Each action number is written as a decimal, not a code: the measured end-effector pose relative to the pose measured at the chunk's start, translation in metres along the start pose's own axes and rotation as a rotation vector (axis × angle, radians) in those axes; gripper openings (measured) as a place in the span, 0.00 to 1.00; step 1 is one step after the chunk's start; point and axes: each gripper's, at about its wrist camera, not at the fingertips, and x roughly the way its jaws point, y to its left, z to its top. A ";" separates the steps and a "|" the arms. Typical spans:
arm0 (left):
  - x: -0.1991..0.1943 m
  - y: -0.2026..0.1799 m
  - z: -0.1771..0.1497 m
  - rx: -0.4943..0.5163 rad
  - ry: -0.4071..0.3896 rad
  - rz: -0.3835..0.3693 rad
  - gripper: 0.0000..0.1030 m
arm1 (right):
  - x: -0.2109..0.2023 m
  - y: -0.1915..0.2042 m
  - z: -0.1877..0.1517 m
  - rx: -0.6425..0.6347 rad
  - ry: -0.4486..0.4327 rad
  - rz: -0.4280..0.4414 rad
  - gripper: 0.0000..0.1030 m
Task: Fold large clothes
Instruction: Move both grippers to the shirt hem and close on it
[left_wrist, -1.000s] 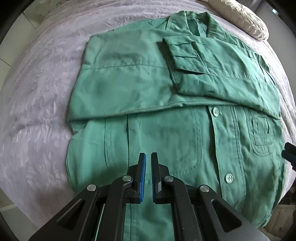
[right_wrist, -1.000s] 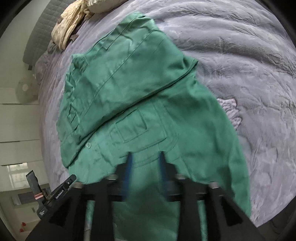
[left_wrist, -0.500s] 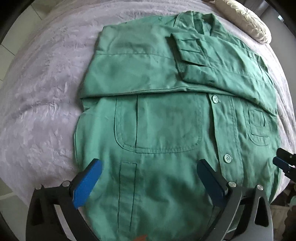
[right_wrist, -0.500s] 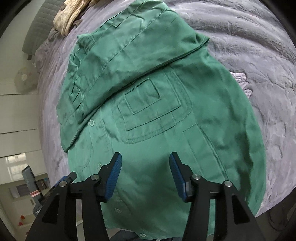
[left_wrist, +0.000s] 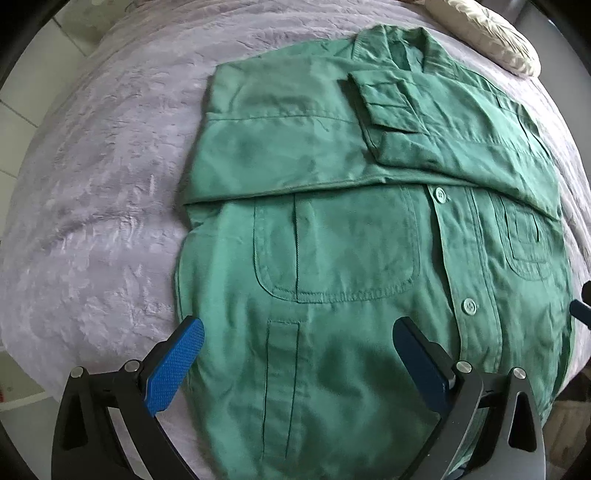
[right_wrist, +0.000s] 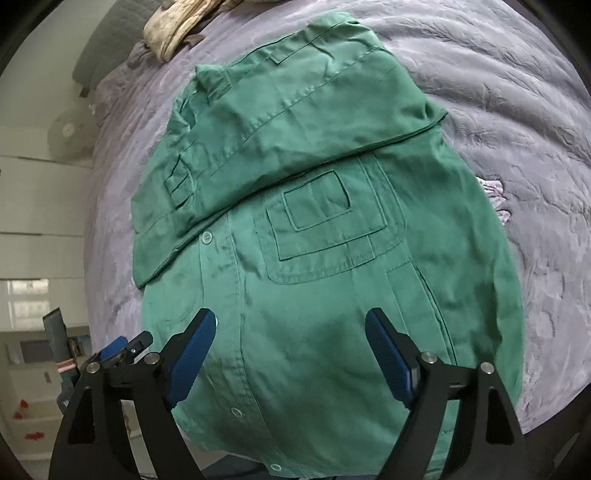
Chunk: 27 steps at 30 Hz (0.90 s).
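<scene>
A large green button-up shirt (left_wrist: 332, 258) lies front up on a lilac bedspread (left_wrist: 96, 192), both sleeves folded across its chest, collar at the far end. It also shows in the right wrist view (right_wrist: 314, 229). My left gripper (left_wrist: 299, 328) is open and empty, hovering over the shirt's lower left part near the hem. My right gripper (right_wrist: 290, 325) is open and empty over the shirt's lower right part; its tip shows at the right edge of the left wrist view (left_wrist: 581, 308). The left gripper also shows in the right wrist view (right_wrist: 122, 345).
A cream pillow (left_wrist: 487, 33) lies beyond the collar. A beige cloth (right_wrist: 177, 26) lies at the head of the bed. The bed's near edge runs just under both grippers. White cupboards and a fan (right_wrist: 70, 134) stand at the left.
Both grippers opened wide, from nearly shut a second ago, and drew back toward the hem. The shirt lies flat and has not moved.
</scene>
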 end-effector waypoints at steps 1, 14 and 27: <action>0.001 0.000 -0.001 0.001 0.002 -0.002 0.99 | 0.001 0.000 0.000 -0.002 0.008 0.007 0.83; 0.006 0.007 -0.009 0.000 0.017 0.005 0.99 | 0.012 -0.002 -0.006 0.008 0.043 0.037 0.83; 0.018 0.045 -0.028 0.071 0.083 -0.121 0.99 | 0.003 -0.032 -0.002 0.060 0.067 0.038 0.83</action>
